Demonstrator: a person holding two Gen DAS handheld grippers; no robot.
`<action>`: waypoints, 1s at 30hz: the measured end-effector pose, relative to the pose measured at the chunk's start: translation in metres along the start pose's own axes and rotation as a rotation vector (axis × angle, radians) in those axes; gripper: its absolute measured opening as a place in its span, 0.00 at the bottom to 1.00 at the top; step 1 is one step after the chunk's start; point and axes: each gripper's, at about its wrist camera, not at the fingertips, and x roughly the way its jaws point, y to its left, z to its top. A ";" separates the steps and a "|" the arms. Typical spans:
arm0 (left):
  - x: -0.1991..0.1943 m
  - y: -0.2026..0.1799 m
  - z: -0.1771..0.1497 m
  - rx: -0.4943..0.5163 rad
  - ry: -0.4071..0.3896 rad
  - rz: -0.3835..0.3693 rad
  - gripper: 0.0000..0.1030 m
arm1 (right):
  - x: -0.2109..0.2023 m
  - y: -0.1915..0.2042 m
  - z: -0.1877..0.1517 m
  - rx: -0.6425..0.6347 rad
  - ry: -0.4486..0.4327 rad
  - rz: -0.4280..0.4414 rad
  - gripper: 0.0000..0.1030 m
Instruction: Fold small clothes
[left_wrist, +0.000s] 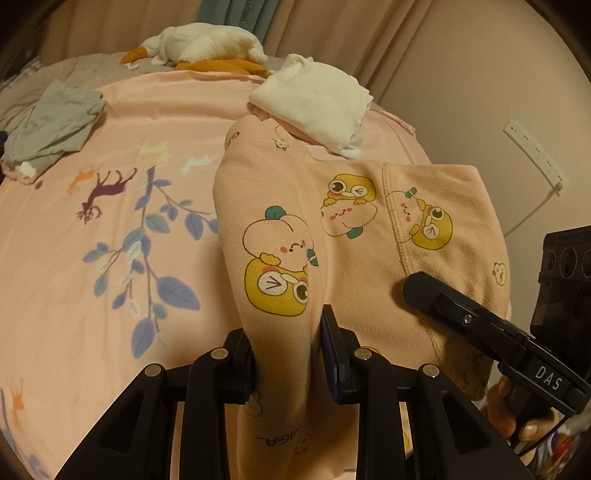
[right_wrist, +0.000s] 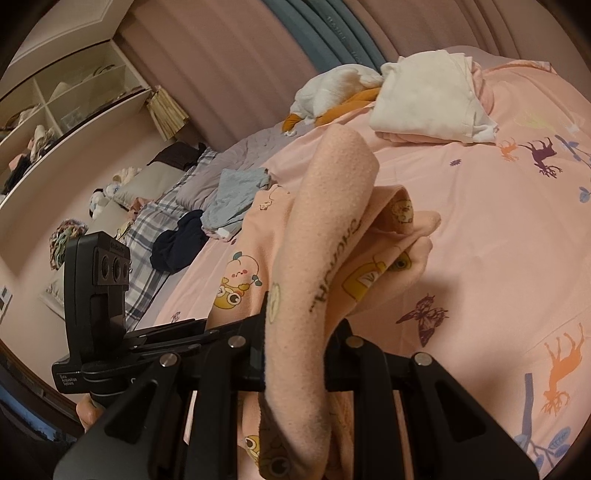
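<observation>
While each claw, left gripper and right gripper, is closed on a fold of the pink garment, its length is laid across the bed, away from both.

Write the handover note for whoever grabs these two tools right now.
Left tool: shut on a fold of the peach cartoon-print garment.
Right tool: shut on another bunched edge of the same garment, lifted off the bed.
Garment lies partly on the pink printed bedsheet, mid-fold, still rumpled.
Done, it seems: a folded white garment sits on folded pink cloth further up the bed.
Left: finish this fold and lay it flat; the grey garment is unfolded.
</observation>
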 end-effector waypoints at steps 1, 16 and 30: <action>-0.002 0.001 -0.001 -0.006 -0.005 0.002 0.27 | 0.000 0.003 -0.001 -0.006 0.002 0.000 0.20; -0.026 0.017 -0.016 -0.067 -0.059 0.035 0.27 | 0.019 0.042 0.000 -0.105 0.037 0.040 0.20; -0.036 0.037 -0.011 -0.094 -0.089 0.072 0.27 | 0.043 0.052 0.010 -0.156 0.066 0.069 0.20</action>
